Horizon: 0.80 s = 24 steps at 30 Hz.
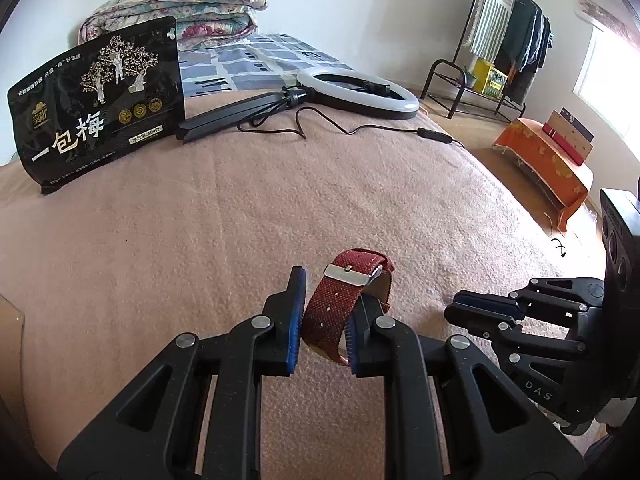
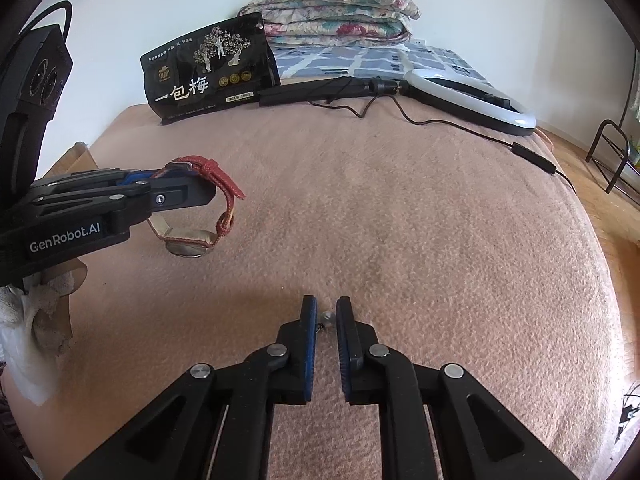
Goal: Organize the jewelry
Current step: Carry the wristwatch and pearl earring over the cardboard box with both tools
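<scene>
Red-strapped watch (image 1: 344, 304) in left tongs (image 1: 324, 320)

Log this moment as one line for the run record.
left gripper: shut on red watch, lifted off pink blanket | right gripper: nearly closed around small silver bead, grip unconfirmed | phase: picking up jewelry

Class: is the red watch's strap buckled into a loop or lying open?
Buckled: the watch strap forms a closed loop, metal buckle fastened, held by the left gripper.
</scene>
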Tool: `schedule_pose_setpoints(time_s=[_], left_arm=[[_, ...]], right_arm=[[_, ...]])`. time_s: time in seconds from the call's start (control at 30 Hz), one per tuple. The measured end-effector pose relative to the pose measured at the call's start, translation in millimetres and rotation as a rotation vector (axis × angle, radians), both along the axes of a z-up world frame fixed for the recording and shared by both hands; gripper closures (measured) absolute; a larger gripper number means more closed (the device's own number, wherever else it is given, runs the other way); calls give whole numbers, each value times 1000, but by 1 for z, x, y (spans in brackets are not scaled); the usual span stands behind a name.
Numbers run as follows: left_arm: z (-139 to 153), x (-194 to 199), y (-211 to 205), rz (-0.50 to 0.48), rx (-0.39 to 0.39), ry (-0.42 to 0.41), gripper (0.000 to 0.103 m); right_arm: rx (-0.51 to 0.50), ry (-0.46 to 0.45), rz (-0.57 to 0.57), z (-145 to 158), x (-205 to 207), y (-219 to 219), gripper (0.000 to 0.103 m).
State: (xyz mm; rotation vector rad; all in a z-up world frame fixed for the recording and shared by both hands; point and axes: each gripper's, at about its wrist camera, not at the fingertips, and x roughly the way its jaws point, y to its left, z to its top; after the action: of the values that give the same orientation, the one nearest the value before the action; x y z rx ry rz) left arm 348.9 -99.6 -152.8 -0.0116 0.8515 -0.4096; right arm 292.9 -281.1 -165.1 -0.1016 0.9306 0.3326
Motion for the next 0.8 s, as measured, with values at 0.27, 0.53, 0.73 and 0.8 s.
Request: schedule_pose_setpoints(time_s=[0.27,0.53,0.73,0.8], left_arm=[[20,-14,18,32,-9,-20,87],[48,-36,48,72,-12,-55,87],[68,-56,72,104,-17,-81,87],[74,-63,81,113,-19,-89,87]], right_arm=[[11,-30,-3,23,-12,4,96],[14,-72,20,56,-29,22,96],[13,-104,42,80,-41,40,96],[17,-114,52,87,-45,47,96]])
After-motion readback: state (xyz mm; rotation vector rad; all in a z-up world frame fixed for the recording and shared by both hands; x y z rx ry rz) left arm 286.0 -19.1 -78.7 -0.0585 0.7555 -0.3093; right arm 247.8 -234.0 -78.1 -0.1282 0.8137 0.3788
